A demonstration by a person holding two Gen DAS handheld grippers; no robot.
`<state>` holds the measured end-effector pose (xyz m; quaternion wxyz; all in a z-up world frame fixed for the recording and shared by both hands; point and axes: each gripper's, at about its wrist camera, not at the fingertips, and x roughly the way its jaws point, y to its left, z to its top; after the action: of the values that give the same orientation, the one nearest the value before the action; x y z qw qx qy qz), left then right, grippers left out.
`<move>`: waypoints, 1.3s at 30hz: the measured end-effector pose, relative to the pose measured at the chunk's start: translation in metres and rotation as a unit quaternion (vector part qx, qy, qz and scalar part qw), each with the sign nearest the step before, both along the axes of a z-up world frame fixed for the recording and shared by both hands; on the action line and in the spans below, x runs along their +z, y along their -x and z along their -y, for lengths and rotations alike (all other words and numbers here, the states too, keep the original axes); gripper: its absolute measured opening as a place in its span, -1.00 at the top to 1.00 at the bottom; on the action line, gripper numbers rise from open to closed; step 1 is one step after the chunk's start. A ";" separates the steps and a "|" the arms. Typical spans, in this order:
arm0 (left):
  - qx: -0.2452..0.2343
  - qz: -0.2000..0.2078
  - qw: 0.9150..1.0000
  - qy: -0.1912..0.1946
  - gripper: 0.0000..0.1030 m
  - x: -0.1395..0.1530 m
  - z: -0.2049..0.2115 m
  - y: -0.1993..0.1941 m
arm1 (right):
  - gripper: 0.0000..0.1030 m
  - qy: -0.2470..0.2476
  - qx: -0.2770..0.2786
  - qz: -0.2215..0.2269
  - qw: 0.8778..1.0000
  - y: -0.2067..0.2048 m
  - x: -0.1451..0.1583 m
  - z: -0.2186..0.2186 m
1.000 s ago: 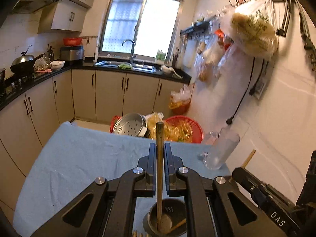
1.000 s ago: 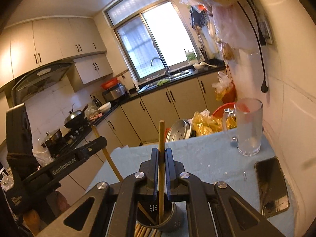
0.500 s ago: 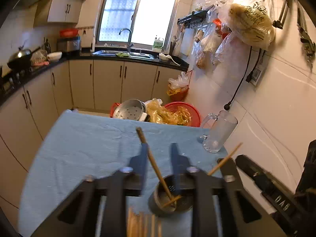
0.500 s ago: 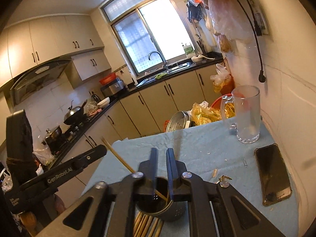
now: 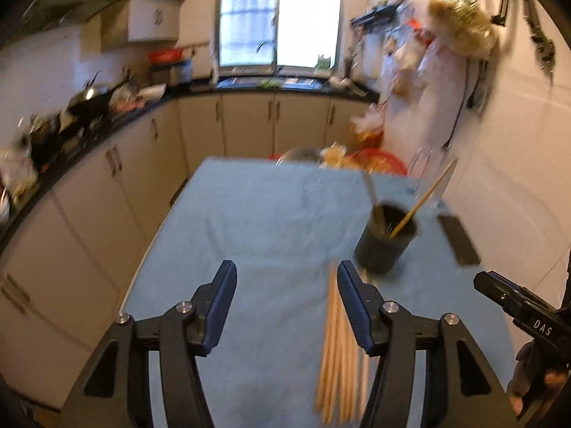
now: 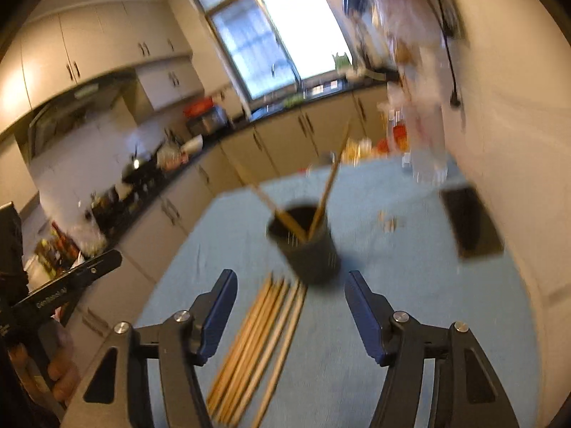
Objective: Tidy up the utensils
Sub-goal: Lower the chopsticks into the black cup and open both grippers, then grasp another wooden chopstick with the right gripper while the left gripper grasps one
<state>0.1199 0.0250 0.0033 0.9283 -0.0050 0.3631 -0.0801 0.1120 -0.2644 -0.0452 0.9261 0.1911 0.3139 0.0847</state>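
A dark utensil cup (image 5: 384,240) stands on the blue cloth with two wooden chopsticks (image 5: 421,202) leaning in it; it also shows in the right wrist view (image 6: 307,242) with both chopsticks (image 6: 326,189). Several wooden chopsticks (image 5: 339,353) lie in a bundle on the cloth in front of the cup, also in the right wrist view (image 6: 257,342). My left gripper (image 5: 287,306) is open and empty, behind the bundle. My right gripper (image 6: 291,315) is open and empty, over the bundle and short of the cup.
A black phone (image 6: 469,226) lies on the cloth right of the cup by the wall. A glass mug (image 6: 426,164) stands at the far right corner. A red basket (image 5: 378,160) and a steel pot sit beyond the table's far edge. Cabinets run along the left.
Both grippers have opened, leaving their chopsticks in the cup, and pulled back and up from it. The bundle on the cloth has come into full view.
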 end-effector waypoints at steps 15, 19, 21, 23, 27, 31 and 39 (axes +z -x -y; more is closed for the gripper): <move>-0.025 -0.142 0.987 0.064 -0.14 -0.098 0.002 -0.048 | 0.16 0.013 0.043 -0.099 0.994 -0.030 -0.068 -0.038; -0.033 -0.148 0.986 0.067 -0.13 -0.108 0.007 -0.059 | 0.25 0.010 0.036 -0.117 0.992 -0.049 -0.078 -0.042; -0.038 -0.154 0.985 0.073 -0.13 -0.112 0.010 -0.065 | 0.28 0.011 0.035 -0.125 0.991 -0.060 -0.084 -0.045; -0.039 -0.158 0.984 0.074 -0.13 -0.117 0.011 -0.071 | 0.37 0.012 0.033 -0.139 0.990 -0.073 -0.093 -0.047; -0.040 -0.165 0.983 0.076 -0.10 -0.122 0.014 -0.084 | 0.49 0.012 0.032 -0.162 0.986 -0.099 -0.108 -0.050; -0.045 -0.179 0.980 0.081 0.09 -0.130 0.017 -0.098 | 0.58 0.036 0.034 -0.177 0.983 -0.120 -0.113 -0.059; -0.067 -0.191 0.977 0.073 0.15 -0.131 0.031 -0.119 | 0.80 0.123 0.027 -0.177 0.976 -0.127 -0.115 -0.076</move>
<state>0.2385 -0.0057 -0.1275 0.8318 -0.0636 0.5260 -0.1658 0.2392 -0.1883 -0.1606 0.8699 0.0796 0.4855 0.0353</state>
